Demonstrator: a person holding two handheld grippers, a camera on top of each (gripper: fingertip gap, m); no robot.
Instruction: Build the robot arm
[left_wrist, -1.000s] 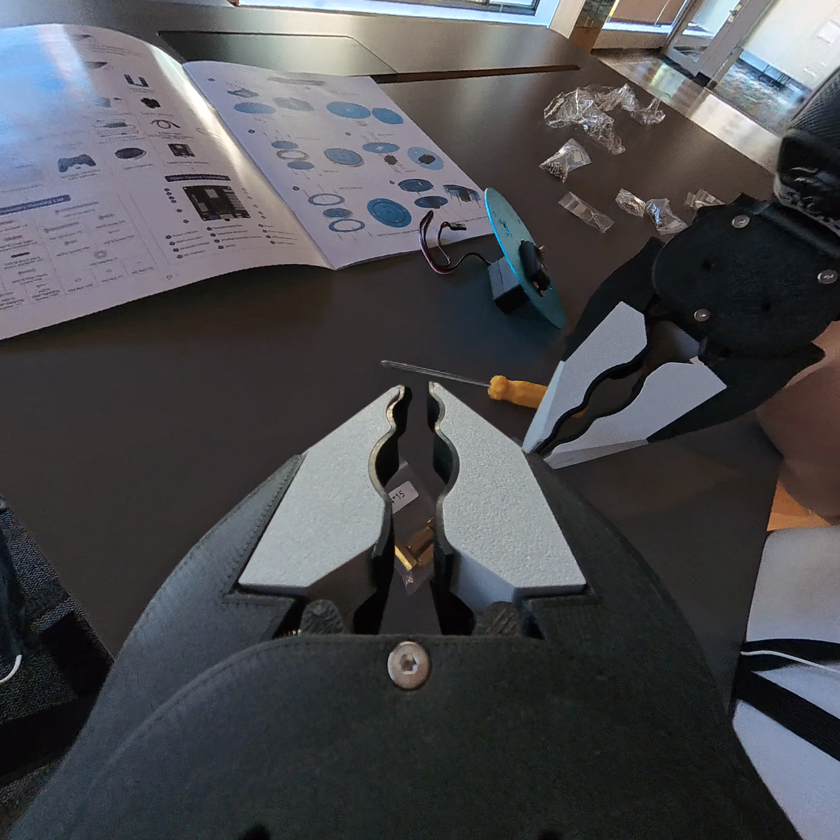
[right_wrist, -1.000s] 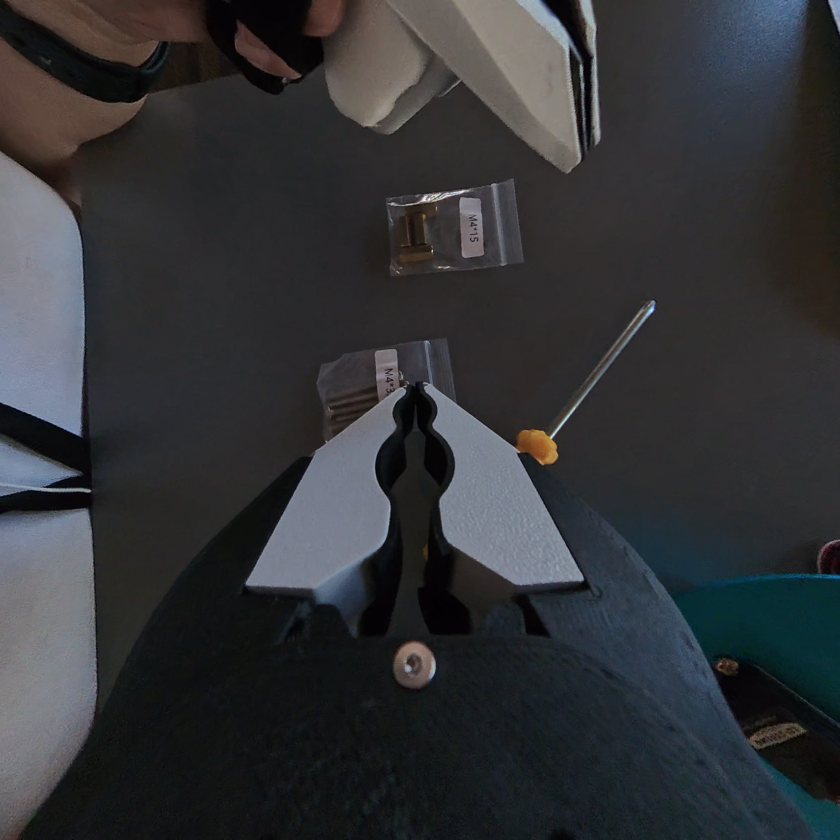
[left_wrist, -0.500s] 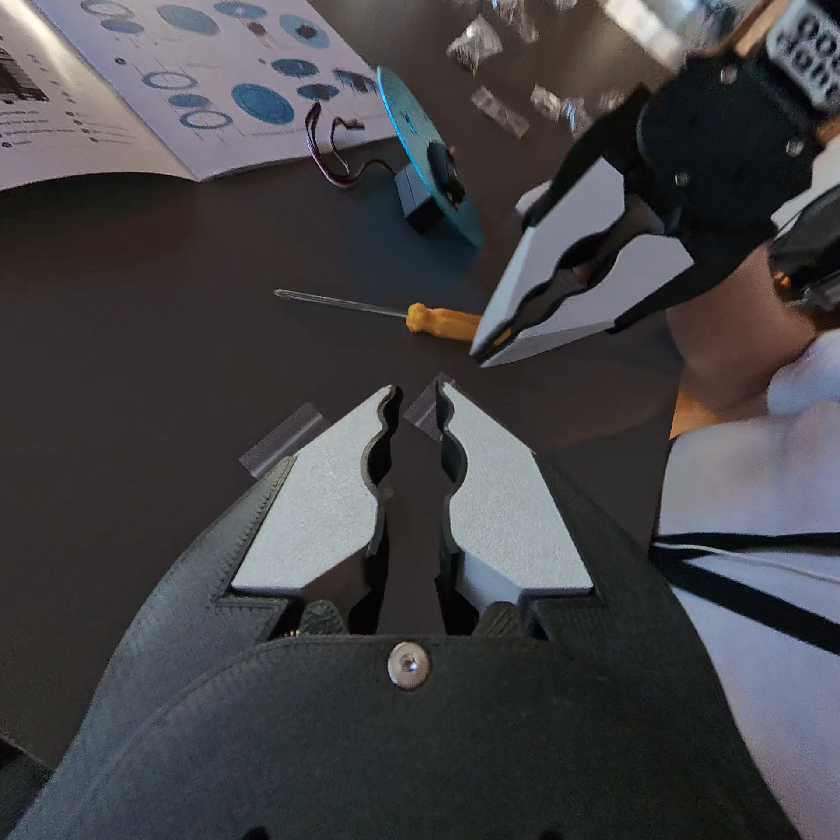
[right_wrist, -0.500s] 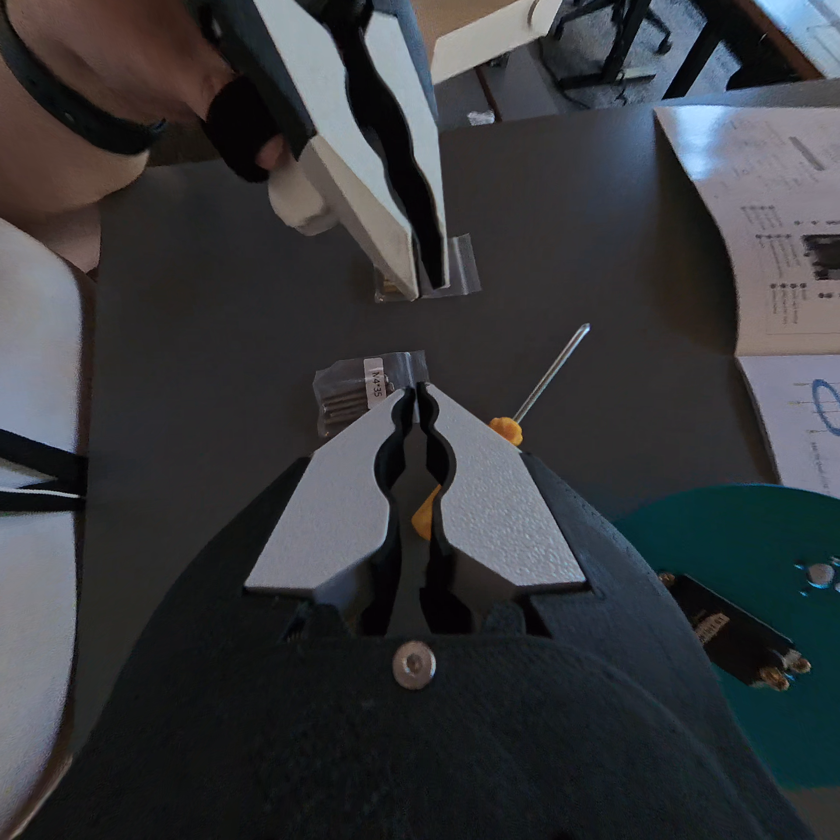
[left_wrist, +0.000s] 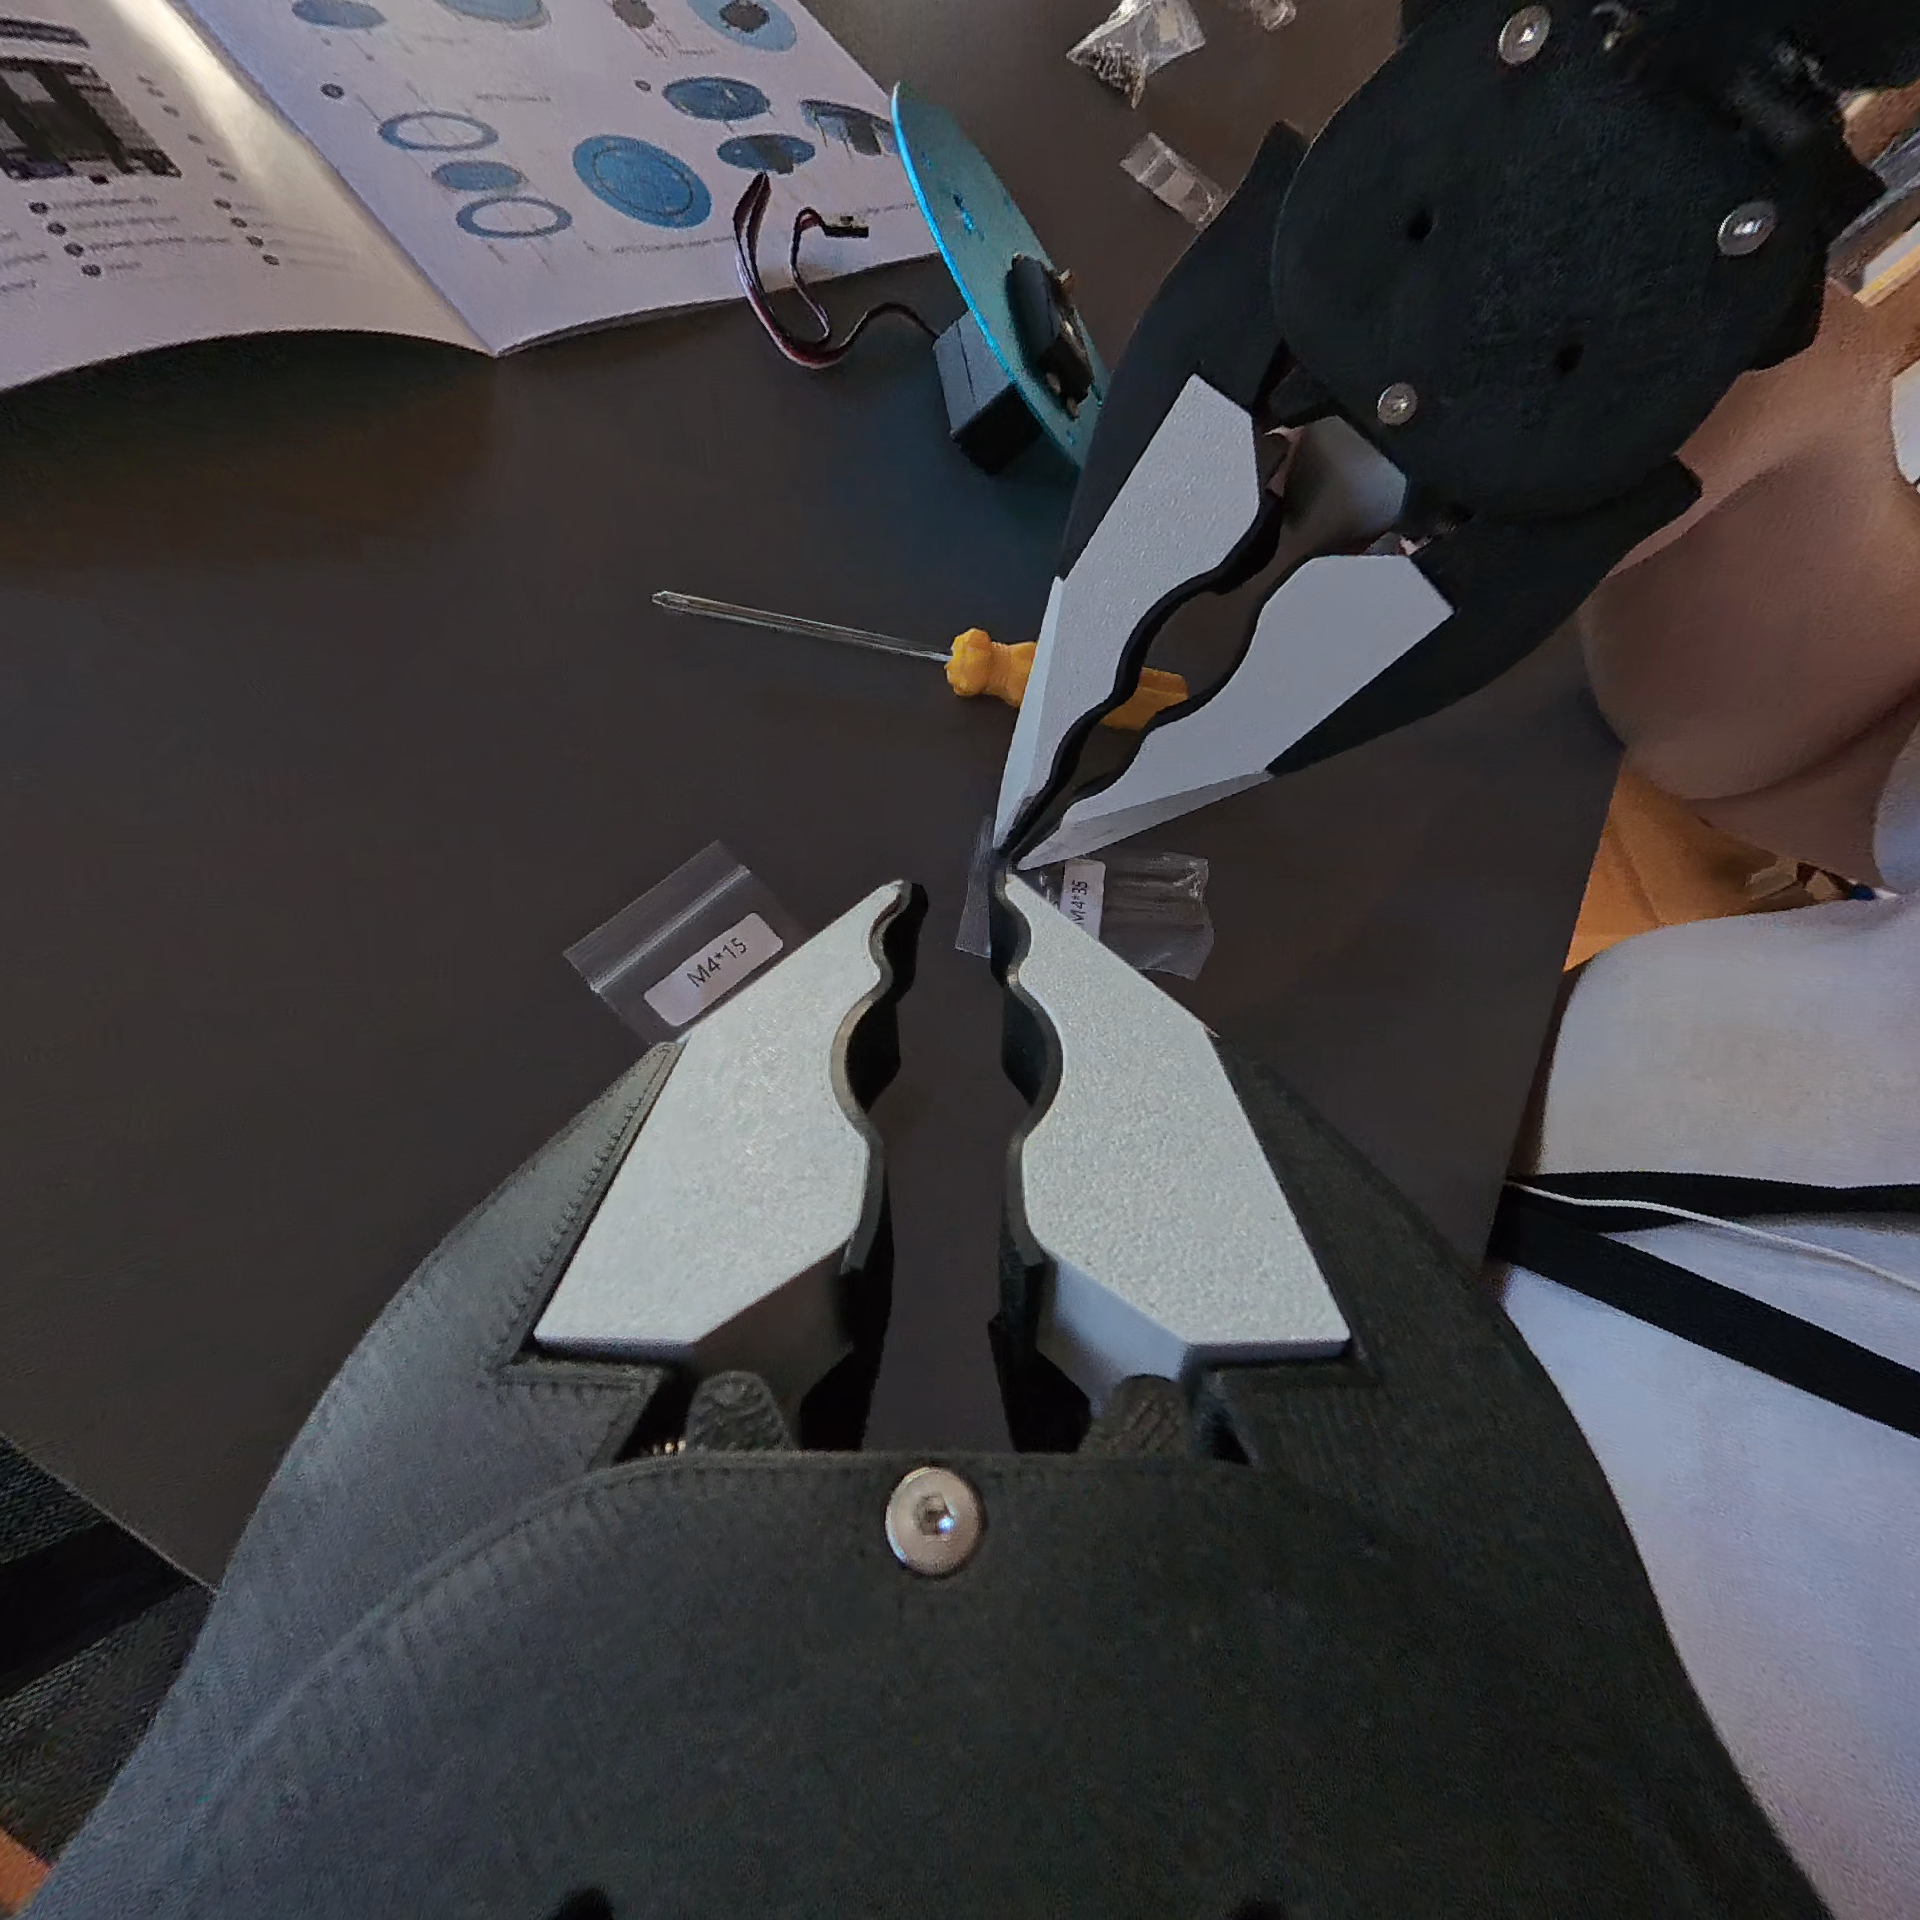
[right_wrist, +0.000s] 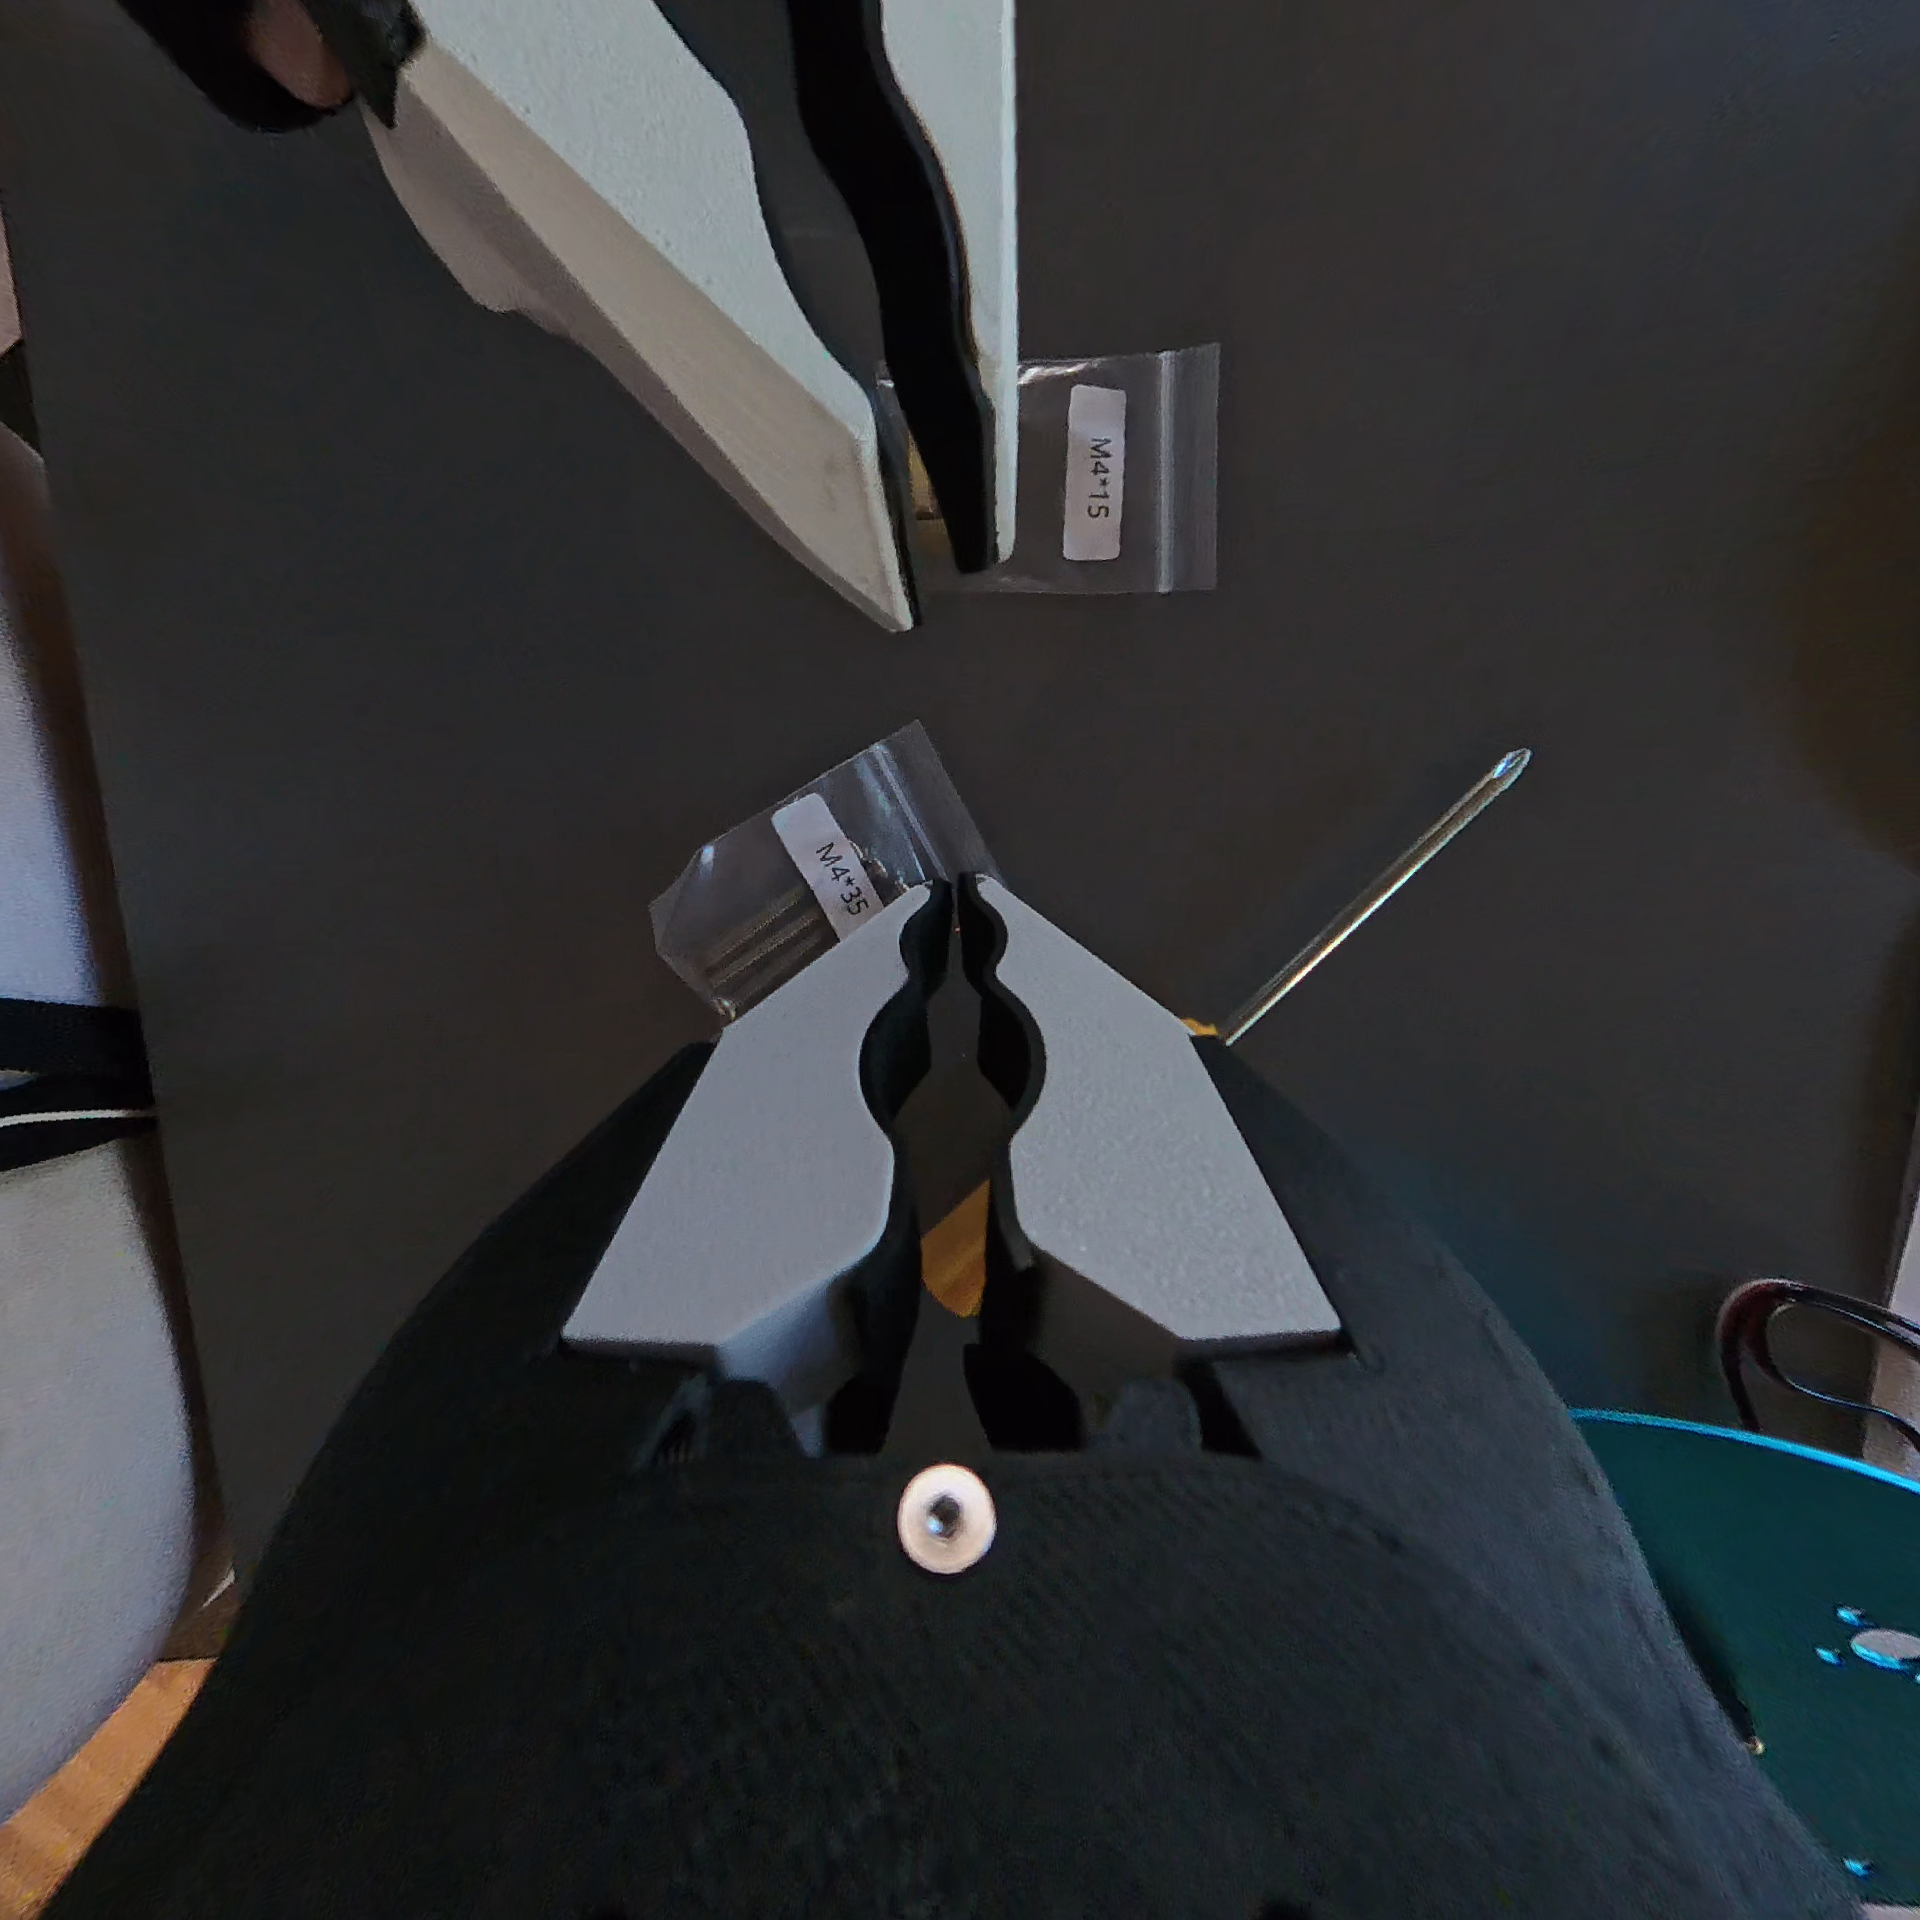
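Note:
My right gripper (right_wrist: 956, 883) is shut on the zip edge of a small clear bag of long screws (right_wrist: 790, 914), which tilts up from the dark table (right_wrist: 1455, 416). The left wrist view shows its tips (left_wrist: 1013, 847) pinching that bag (left_wrist: 1143, 914). My left gripper (left_wrist: 956, 894) is open and holds nothing; its right fingertip (left_wrist: 1023, 914) is next to the pinched edge. A second clear bag with brass parts (left_wrist: 686, 956) lies flat just left of its fingers. In the right wrist view that bag (right_wrist: 1101, 468) lies under the left gripper (right_wrist: 935, 582).
A yellow-handled screwdriver (left_wrist: 977, 665) lies on the table behind the right gripper. Farther back are a teal disc with a black motor and wires (left_wrist: 977, 260), an open booklet (left_wrist: 312, 156) and several small clear bags (left_wrist: 1132, 42). A person in white (left_wrist: 1714, 1247) is at the right. Across from one pair of fingers to the other is roughly 6 cm.
My left gripper has opened a little and swung down close to the right gripper's tips. The right gripper has stayed shut on the screw bag, which has tilted up off the table.

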